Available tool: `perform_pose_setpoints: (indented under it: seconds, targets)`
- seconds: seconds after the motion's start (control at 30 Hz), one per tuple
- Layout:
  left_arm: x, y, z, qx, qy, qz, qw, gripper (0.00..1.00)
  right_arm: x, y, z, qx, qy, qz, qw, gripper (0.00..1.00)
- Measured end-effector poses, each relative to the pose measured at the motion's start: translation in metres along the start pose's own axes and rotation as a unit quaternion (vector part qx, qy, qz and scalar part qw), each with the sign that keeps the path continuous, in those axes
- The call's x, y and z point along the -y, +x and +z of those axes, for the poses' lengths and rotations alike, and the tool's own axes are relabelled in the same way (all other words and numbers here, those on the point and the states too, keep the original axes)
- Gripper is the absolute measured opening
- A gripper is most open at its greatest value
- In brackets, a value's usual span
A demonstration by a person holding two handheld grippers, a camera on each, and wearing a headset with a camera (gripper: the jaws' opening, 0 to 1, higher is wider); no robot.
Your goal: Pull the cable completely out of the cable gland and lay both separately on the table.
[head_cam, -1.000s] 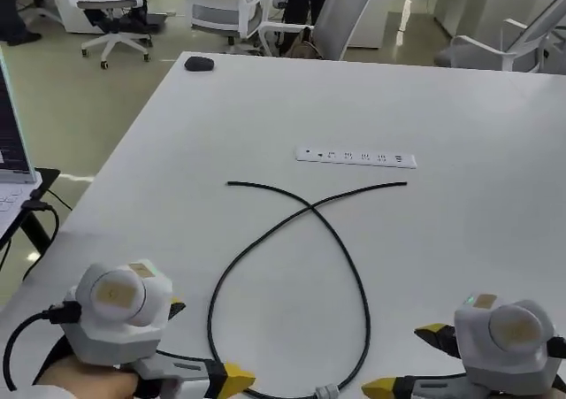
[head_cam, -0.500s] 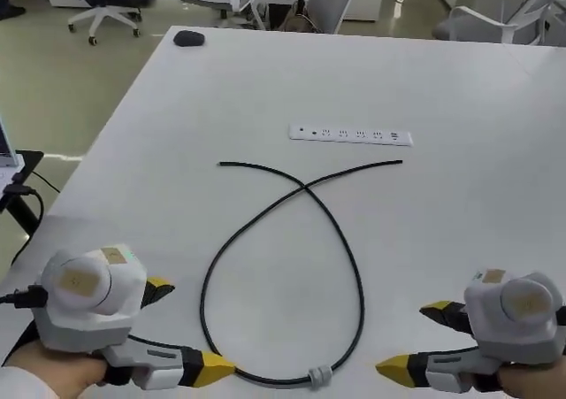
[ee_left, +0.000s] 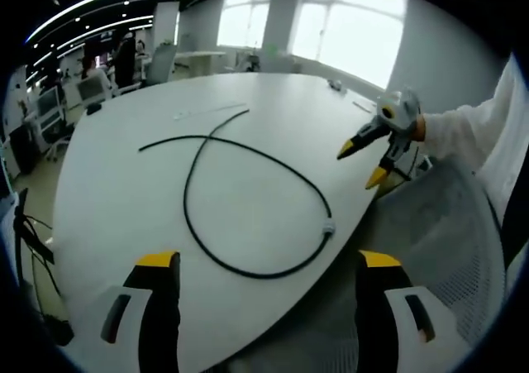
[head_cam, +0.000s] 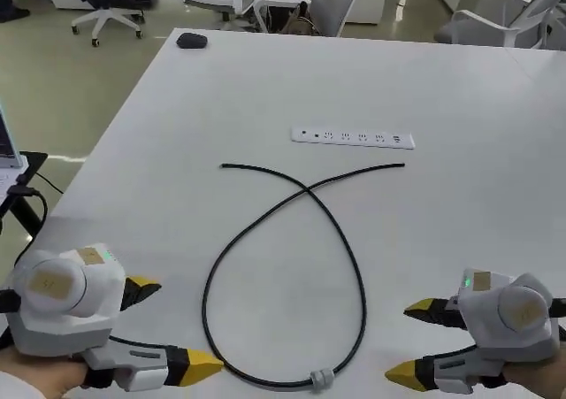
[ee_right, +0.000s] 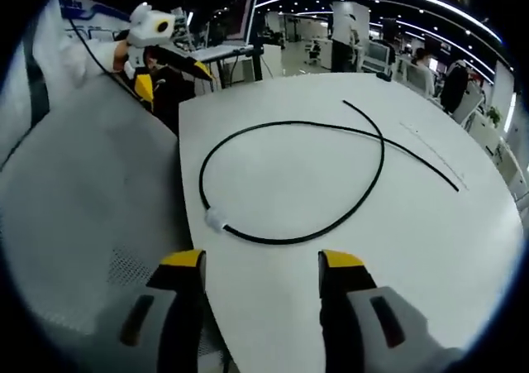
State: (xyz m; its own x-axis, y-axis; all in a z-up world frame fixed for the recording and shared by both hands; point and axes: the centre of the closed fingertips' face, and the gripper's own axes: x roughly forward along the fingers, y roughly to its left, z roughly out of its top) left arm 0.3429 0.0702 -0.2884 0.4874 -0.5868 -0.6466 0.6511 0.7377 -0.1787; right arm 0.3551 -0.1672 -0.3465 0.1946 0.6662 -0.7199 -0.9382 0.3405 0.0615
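Pre-grasp: left gripper (head_cam: 177, 325) and right gripper (head_cam: 407, 341) are hovering wide-jawed, empty, flanking the gland (head_cam: 321, 379) sitting threaded on the looped cable (head_cam: 354, 266) near the table (head_cam: 265, 80) edge; next I'm expecting 1 gripping gland, 1 cable.

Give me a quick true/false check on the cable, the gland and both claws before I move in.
1. The cable gland sits on the cable, at the loop's near end. True.
2. The left claw is shut on the cable. False: it is open, holds nothing and is apart from the cable.
3. The cable crosses over itself and forms a loop. True.
4. The power strip lies inside the loop. False: it lies outside the loop, beyond the cable's two ends.
5. The right claw is open and holds nothing. True.
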Motion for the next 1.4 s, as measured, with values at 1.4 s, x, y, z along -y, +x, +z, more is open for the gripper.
perform_pose_setpoints:
  seconds: [1.4]
  targets:
    - [0.005, -0.007, 0.01, 0.042, -0.064, -0.004, 0.997, 0.78, -0.05, 0.093, -0.005, -0.036, -0.168, 0.121, 0.9777, 0.22]
